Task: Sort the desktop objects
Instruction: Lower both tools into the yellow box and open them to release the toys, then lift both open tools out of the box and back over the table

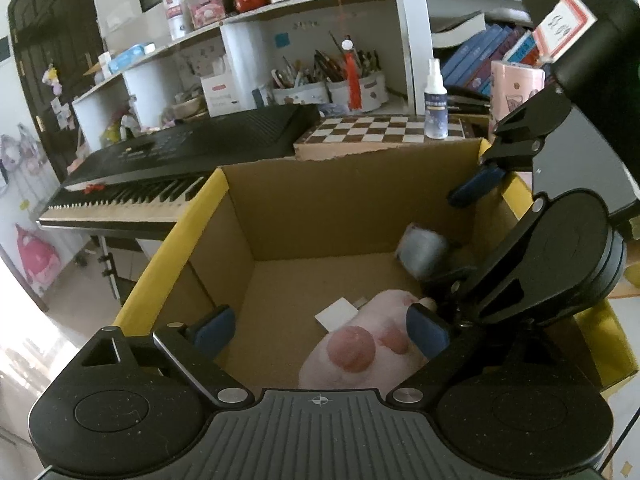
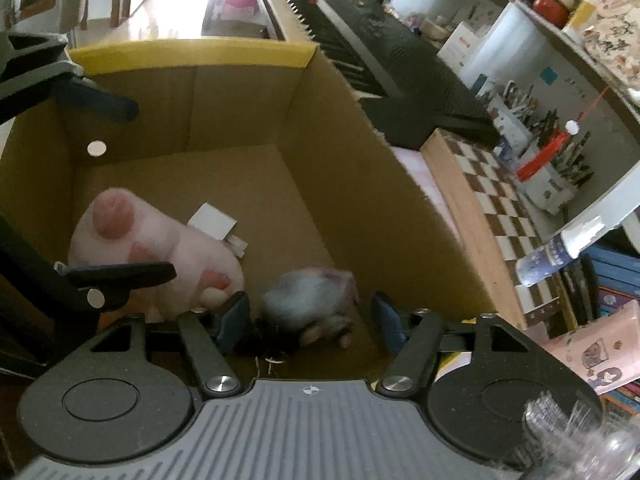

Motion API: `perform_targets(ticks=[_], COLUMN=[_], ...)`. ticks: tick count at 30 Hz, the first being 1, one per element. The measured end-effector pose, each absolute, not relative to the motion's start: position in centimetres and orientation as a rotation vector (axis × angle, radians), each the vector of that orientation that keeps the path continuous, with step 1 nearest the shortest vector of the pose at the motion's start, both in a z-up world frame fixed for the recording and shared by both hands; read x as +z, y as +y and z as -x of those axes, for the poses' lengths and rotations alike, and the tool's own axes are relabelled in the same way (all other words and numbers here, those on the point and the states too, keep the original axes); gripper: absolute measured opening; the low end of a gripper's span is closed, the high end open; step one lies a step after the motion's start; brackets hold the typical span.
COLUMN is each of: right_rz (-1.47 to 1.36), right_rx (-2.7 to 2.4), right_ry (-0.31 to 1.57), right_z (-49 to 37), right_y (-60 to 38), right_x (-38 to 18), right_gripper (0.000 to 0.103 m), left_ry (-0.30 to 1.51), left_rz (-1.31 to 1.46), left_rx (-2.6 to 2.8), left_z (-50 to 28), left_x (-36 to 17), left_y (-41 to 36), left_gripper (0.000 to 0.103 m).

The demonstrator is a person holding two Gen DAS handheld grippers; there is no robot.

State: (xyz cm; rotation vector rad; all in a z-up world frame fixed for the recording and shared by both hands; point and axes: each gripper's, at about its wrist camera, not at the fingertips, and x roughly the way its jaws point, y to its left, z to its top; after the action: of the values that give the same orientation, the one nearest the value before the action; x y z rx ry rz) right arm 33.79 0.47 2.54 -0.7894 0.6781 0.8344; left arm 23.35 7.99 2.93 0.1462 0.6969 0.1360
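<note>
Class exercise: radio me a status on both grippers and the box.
Both grippers open, over the box. Pink paw plush and grey plush lie inside, released. Nothing in the way.

A pink plush paw (image 2: 160, 252) with darker pink pads lies on its side on the floor of the open cardboard box (image 2: 240, 92), at about eight o'clock in the right wrist view, its large round pad turned up. A small white card (image 2: 212, 220) lies flat just beside it at its two o'clock, partly tucked under the plush. A grey furry toy (image 2: 312, 300) with small pinkish feet, blurred, sits near the box wall at the paw's four o'clock, apart from it.
</note>
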Motion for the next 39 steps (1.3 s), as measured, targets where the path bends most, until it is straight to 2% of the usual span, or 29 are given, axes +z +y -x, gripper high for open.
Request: perform_targets(ticks=[15, 18, 23, 39], right_rz=[0.493, 0.418, 0.352, 0.153], right_rx=[0.64, 0.595, 0.528, 0.25], right_ry=[0.556, 0.533, 0.531, 0.548], right_z=[-30.6, -29.2, -27.4, -19.9], right_y=[-3.6, -4.4, -5.1, -8.4], right_x=[8.2, 9.1, 9.2, 8.0], right_gripper=[0.077, 0.078, 0.078, 0.079], left_ry=[0.545, 0.506, 0.457, 0.46], left_rz=[-0.041, -0.03, -0.019, 0.037], left_rx=[0.15, 0.153, 0.154, 0.173], left_z=[-20.1, -19.0, -17.2, -11.7], left_x=[6.1, 6.8, 7.3, 6.9], left_y=[8.5, 8.7, 9.2, 11.9], left_gripper=[0.096, 0.099, 0.099, 0.1])
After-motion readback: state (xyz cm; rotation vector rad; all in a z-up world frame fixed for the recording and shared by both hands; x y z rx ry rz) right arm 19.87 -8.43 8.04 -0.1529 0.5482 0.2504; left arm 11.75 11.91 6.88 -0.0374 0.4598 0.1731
